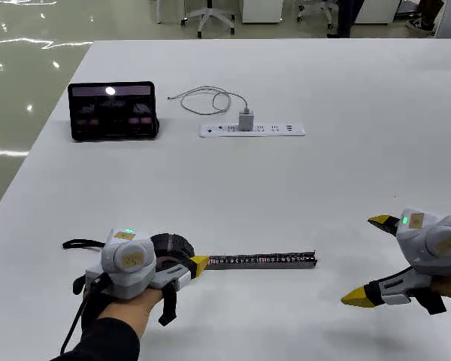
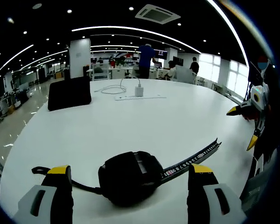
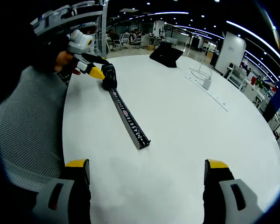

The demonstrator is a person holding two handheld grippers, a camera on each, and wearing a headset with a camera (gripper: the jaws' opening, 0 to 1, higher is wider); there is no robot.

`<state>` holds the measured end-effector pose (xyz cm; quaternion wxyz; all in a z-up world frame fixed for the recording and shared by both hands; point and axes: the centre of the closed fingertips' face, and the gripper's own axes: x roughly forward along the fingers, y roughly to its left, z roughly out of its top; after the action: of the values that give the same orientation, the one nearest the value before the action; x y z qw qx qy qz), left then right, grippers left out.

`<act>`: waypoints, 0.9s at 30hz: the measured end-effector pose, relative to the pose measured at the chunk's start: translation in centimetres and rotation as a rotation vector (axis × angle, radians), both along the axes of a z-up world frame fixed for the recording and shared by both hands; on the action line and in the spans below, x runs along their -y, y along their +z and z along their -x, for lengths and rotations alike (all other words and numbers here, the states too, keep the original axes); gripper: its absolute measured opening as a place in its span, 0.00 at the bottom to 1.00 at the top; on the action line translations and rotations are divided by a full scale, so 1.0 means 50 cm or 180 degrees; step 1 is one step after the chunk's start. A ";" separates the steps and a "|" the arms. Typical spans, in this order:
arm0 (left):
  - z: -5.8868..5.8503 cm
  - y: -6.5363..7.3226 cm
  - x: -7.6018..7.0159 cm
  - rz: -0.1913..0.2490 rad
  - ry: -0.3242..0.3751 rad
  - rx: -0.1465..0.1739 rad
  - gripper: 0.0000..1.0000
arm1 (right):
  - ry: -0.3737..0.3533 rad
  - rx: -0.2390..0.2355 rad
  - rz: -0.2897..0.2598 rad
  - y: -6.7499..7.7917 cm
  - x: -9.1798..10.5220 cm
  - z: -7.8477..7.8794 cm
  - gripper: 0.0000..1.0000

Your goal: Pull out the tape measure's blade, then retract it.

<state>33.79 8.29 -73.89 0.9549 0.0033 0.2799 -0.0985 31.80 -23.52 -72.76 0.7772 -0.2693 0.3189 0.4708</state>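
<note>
White desk (image 1: 286, 195) in an office; the tape measure (image 2: 130, 179) lies between the spread left tongs (image 2: 129, 169), its blade (image 1: 259, 261) pulled out flat. Spread and empty, the right tongs (image 1: 368, 259) hover well apart. Retraction seems left.

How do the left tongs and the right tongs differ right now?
The left tongs straddle the tape case, gaps on both sides; the right tongs have bare table between them. The left tongs sit at the case end of the blade; the right tongs are past its free tip, apart from it. Both are open wide, with yellow tips.
</note>
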 end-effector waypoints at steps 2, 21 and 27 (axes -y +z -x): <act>-0.004 -0.005 0.000 -0.0022 0.0041 0.0017 1.00 | 0.0054 -0.0013 0.0032 -0.004 -0.006 -0.010 0.95; -0.016 -0.007 0.014 -0.0064 -0.0013 0.0284 1.00 | 0.0792 -0.0312 0.0479 -0.046 -0.083 -0.062 0.93; -0.016 -0.011 0.017 -0.0084 -0.0050 0.0336 1.00 | 0.0945 -0.0359 0.0551 -0.069 -0.089 -0.061 0.80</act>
<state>34.59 7.43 -74.42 0.9674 0.0233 0.2304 -0.1019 34.88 -19.05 -76.20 0.6540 -0.3525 0.3581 0.5655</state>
